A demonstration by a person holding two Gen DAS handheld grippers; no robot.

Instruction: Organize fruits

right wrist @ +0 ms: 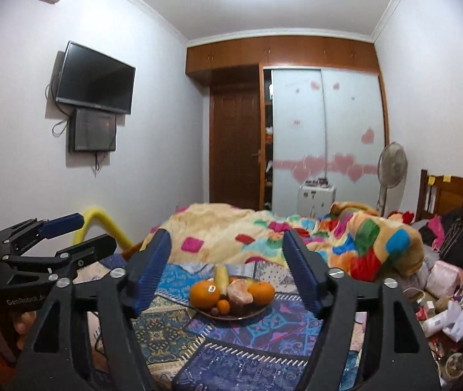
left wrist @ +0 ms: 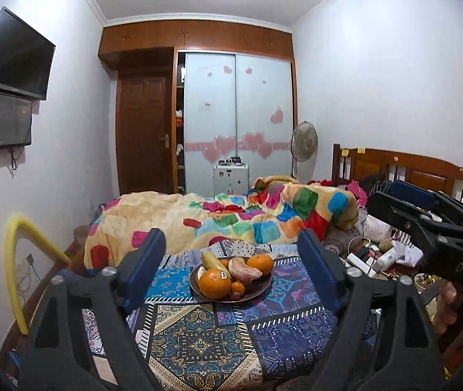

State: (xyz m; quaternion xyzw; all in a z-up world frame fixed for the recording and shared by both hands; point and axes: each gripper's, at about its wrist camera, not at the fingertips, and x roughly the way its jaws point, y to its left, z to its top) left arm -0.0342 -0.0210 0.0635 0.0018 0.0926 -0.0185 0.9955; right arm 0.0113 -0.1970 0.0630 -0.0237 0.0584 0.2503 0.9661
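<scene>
Both grippers — left and right — gape empty. Oranges look firm, round, slippery — pinch across the middle; banana bruises easily.

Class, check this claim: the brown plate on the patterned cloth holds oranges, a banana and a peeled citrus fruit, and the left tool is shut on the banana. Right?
Not quite. The left tool is open and empty; the left wrist view shows the banana lying on the plate. The rest stands.

Black-framed left gripper and right gripper, ribbed blue pads, silver screws, white lettering
</scene>
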